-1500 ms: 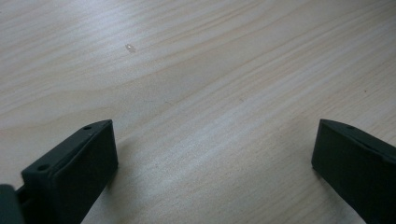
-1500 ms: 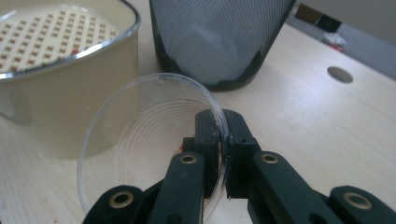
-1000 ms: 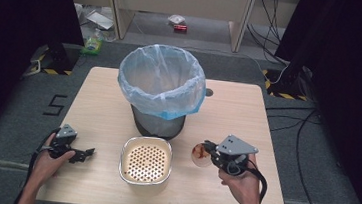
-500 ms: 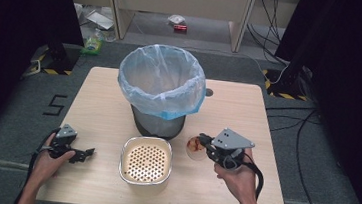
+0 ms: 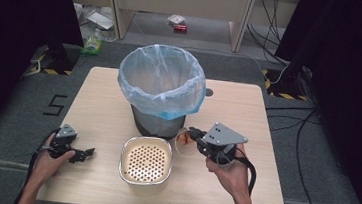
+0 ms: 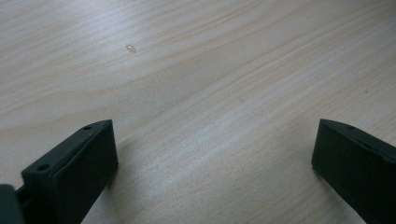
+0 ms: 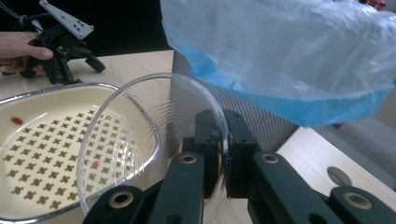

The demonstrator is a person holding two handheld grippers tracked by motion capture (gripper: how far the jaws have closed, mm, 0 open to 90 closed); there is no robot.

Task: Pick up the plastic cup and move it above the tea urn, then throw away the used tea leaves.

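My right gripper is shut on the rim of a small clear glass bowl, which is lifted and tilted on its side beside the bin. A bin lined with a pale blue bag stands at the table's middle. In front of it sits a cream dish with a dotted pattern and a metal rim; a red speck lies in it. My left gripper rests on the table at the front left, open, with only bare wood between its jaws.
The wooden table ends close in front of both hands. A round hole sits in the tabletop right of the bin. Cables trail over the floor at the right, and litter lies on the floor behind.
My right gripper has carried the glass bowl up and leftward, toward the bin and the dish. The left gripper has stayed where it was.
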